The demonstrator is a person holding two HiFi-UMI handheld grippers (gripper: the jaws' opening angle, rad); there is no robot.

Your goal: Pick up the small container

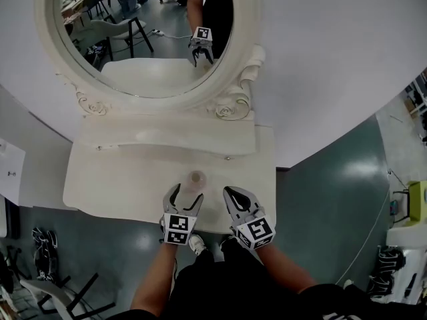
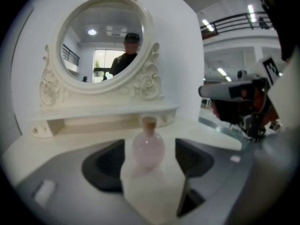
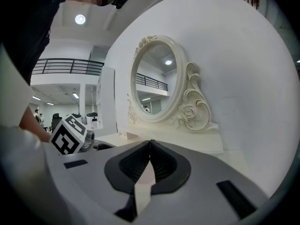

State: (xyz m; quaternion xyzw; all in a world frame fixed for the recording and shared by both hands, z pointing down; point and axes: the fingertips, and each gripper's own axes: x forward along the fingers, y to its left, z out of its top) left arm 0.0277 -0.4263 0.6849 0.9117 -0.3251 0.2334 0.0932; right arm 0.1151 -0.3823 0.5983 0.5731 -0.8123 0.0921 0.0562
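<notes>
The small container is a round pink bottle [image 1: 195, 178] with a cork stopper, upright near the front of the white vanity table [image 1: 100, 185]. My left gripper [image 1: 186, 193] stands open just short of it. In the left gripper view the bottle [image 2: 149, 146] shows in the gap between the two dark pads [image 2: 105, 165] of the left gripper [image 2: 150, 161], and neither pad touches it. My right gripper [image 1: 227, 191] hovers beside it to the right, apart from the bottle. The right gripper [image 3: 150, 142] has its jaws shut with nothing in them.
An ornate oval mirror [image 1: 143, 32] rises at the back of the table above a low raised shelf [image 1: 167, 142]. The table's front edge lies under both grippers, with grey-green floor [image 1: 320, 192] to the right. The left gripper's marker cube [image 3: 70, 135] sits close beside the right one.
</notes>
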